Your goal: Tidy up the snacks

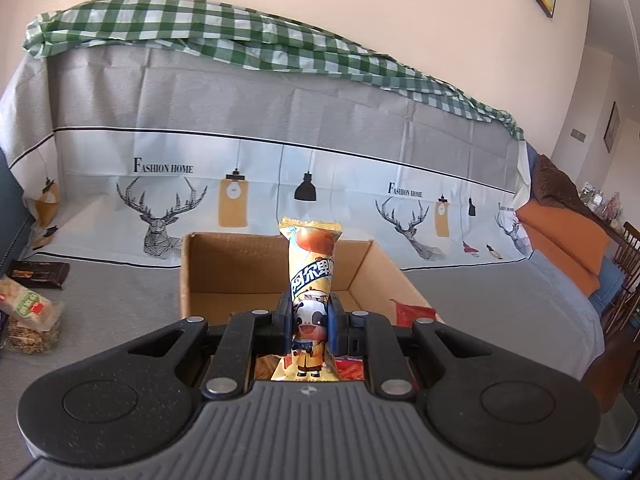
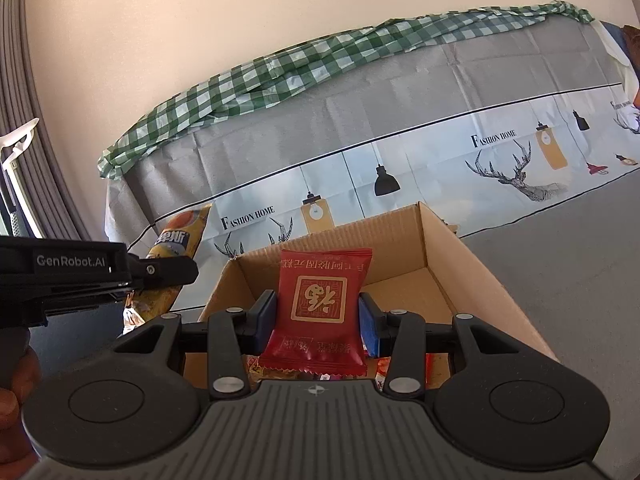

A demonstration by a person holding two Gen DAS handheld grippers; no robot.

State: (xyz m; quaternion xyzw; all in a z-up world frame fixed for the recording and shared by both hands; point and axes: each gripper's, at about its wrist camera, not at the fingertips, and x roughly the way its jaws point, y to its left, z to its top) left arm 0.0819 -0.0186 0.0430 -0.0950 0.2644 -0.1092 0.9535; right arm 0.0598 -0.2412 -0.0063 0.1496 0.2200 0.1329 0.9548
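Left wrist view: the left gripper [image 1: 311,322] is clamped on a tall yellow snack packet [image 1: 311,280] with a cartoon cow, holding it upright over the near edge of the open cardboard box [image 1: 208,272], whose far wall sits at twelve o'clock. A red packet corner [image 1: 412,312] pokes up inside at three o'clock, and loose snacks, a nut bag [image 1: 30,320] and a dark bar [image 1: 38,274], wait at nine o'clock on the grey cover. Right wrist view: the right gripper [image 2: 318,316] pinches a glossy red pillow packet [image 2: 318,312] with a gold square emblem, poised above the same box [image 2: 460,256]; the left tool [image 2: 92,276] and its yellow packet [image 2: 178,248] crowd in at nine o'clock. The risk, I'd say: both tools descending together could collide, and the puffy slick wrappers could slip or crush.
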